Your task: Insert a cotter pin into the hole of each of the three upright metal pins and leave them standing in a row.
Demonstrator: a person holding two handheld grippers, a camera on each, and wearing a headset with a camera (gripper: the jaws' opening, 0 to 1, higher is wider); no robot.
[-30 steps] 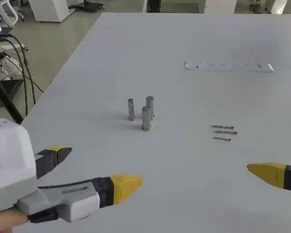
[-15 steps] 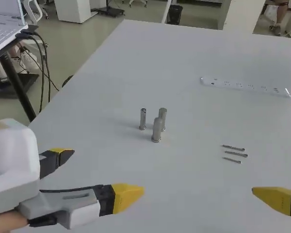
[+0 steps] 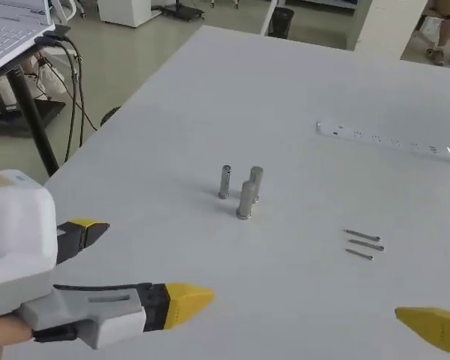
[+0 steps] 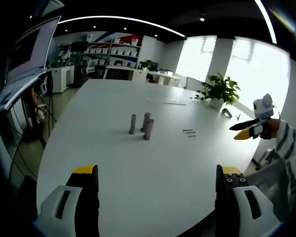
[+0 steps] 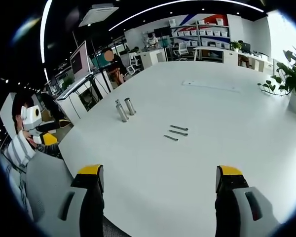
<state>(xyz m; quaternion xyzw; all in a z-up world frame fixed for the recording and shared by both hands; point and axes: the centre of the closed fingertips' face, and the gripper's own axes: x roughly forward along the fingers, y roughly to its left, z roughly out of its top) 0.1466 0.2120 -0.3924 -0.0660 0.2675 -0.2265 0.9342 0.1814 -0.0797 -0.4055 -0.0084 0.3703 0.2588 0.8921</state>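
Observation:
Three upright metal pins (image 3: 242, 192) stand close together near the middle of the white table (image 3: 300, 150); they also show as the metal pins (image 4: 141, 126) and the metal pins (image 5: 124, 108). Three thin cotter pins (image 3: 362, 244) lie side by side to their right, seen again as cotter pins (image 4: 189, 132) and cotter pins (image 5: 175, 132). My left gripper (image 3: 139, 264) hovers open at the near left, well short of the pins. A yellow fingertip (image 3: 427, 327) of my right gripper pokes in at the near right; its jaws stand wide apart in the right gripper view.
A white power strip (image 3: 386, 140) lies at the far right of the table. Off the table's left edge stand a laptop (image 3: 11, 34) on a stand and hanging cables (image 3: 71, 82). A potted plant (image 4: 220, 91) sits beyond the far end.
The head camera has tipped, so pins and cotter pins sit lower in the picture. Both grippers stay open at the near edge; the right fingertip has sunk lower in frame.

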